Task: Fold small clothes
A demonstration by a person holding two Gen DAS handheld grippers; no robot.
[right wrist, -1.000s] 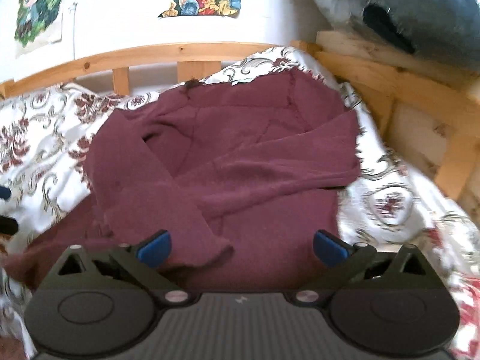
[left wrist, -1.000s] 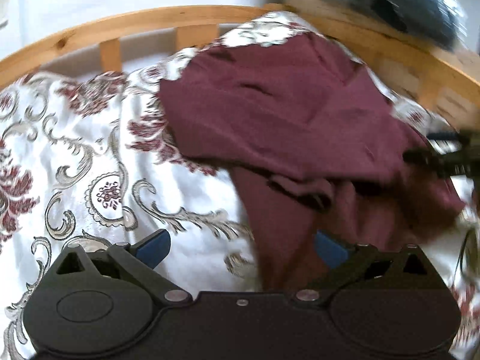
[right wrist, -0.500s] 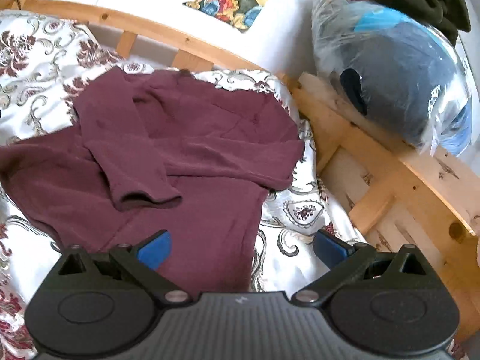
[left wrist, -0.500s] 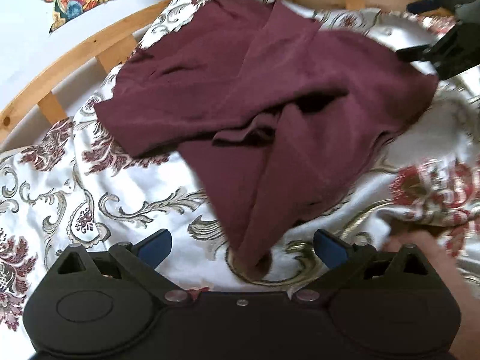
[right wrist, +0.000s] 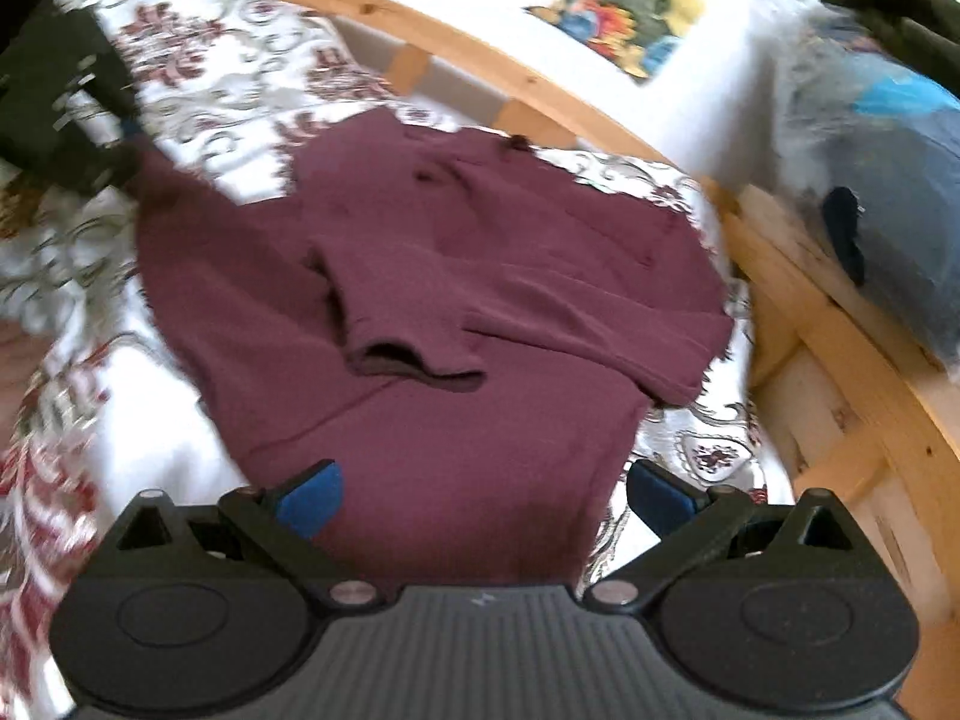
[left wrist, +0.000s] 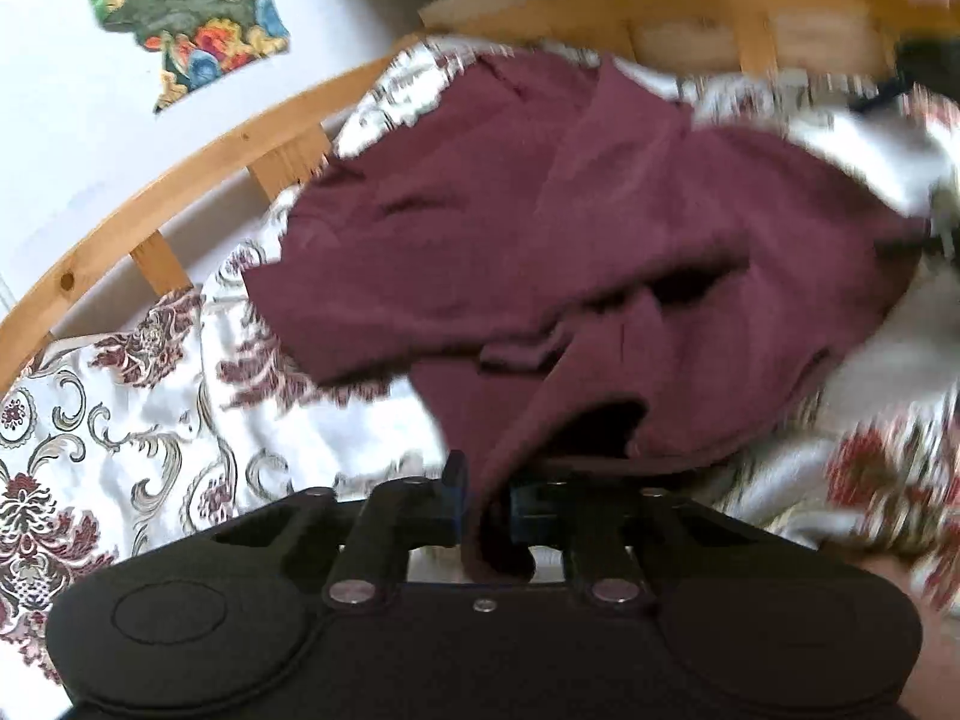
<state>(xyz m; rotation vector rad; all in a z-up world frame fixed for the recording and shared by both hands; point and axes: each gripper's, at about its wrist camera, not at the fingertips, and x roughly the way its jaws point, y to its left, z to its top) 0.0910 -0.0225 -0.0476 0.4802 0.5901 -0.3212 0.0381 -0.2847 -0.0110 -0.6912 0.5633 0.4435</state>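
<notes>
**Left tool clamps the hem corner of the maroon top**

A dark maroon, long-sleeved knit top (right wrist: 456, 300) lies spread on the bed, over a white bedspread (left wrist: 150, 420) printed with red and grey floral scrollwork, close to the bed's light wooden rail (right wrist: 456, 54). Its sleeves are already crossed over the chest, one cuff lying loose on the body panel, so the next fold looks to be bringing the bottom hem up toward the collar; that would explain why both tools sit at the near edge of the garment, one toward each lower corner.

The left tool (left wrist: 483, 495) has just been closing, and its blue pads now pinch a bunched strip of the maroon fabric at the near corner; the cloth rises out of the clenched jaws in a taut ridge toward the rest of the top. In the right wrist view this tool appears only as a dark blur at the garment's far left corner.

The right tool (right wrist: 480, 495) stands wide open, released, holding nothing. Its blue pads straddle the near hem, with maroon fabric between and beneath them, but neither pad is pressing on it.
</notes>
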